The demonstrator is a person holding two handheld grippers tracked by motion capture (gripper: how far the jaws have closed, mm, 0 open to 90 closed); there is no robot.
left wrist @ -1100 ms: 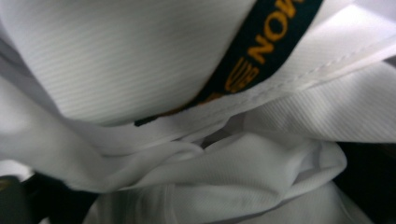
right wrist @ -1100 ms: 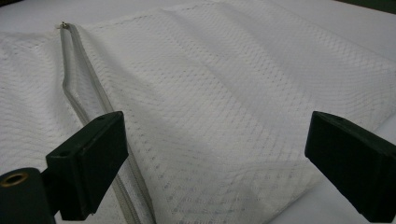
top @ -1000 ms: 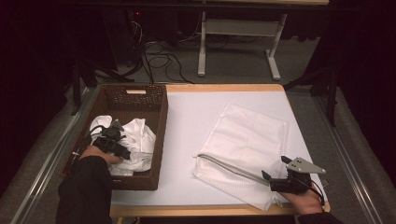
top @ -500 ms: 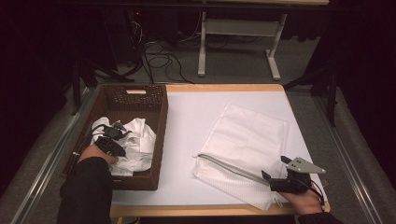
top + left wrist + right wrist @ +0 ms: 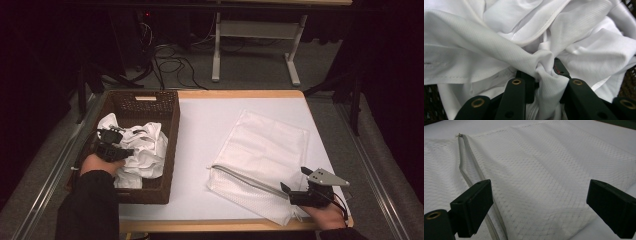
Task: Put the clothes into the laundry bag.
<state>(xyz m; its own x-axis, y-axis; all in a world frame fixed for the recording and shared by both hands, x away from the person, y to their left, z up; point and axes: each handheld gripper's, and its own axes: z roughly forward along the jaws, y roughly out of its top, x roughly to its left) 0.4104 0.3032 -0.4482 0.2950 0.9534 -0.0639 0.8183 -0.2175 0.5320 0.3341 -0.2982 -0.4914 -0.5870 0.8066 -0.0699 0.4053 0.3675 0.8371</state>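
Two grippers in play. We see the left gripper (image 5: pixel 116 143) pinching a bunched fold of the white garment (image 5: pixel 506 47); its jaws have just been closing, cloth between them. That garment lies in the brown wicker basket (image 5: pixel 172 125) at the tabletop's left edge. The right gripper (image 5: pixel 300 192) sits with jaws spread at the near right corner, over the white mesh laundry bag (image 5: pixel 554 170), its zipper (image 5: pixel 466 162) apparently open. We judge it early: garment grabbed, not lifted out, bagging and zipping left.
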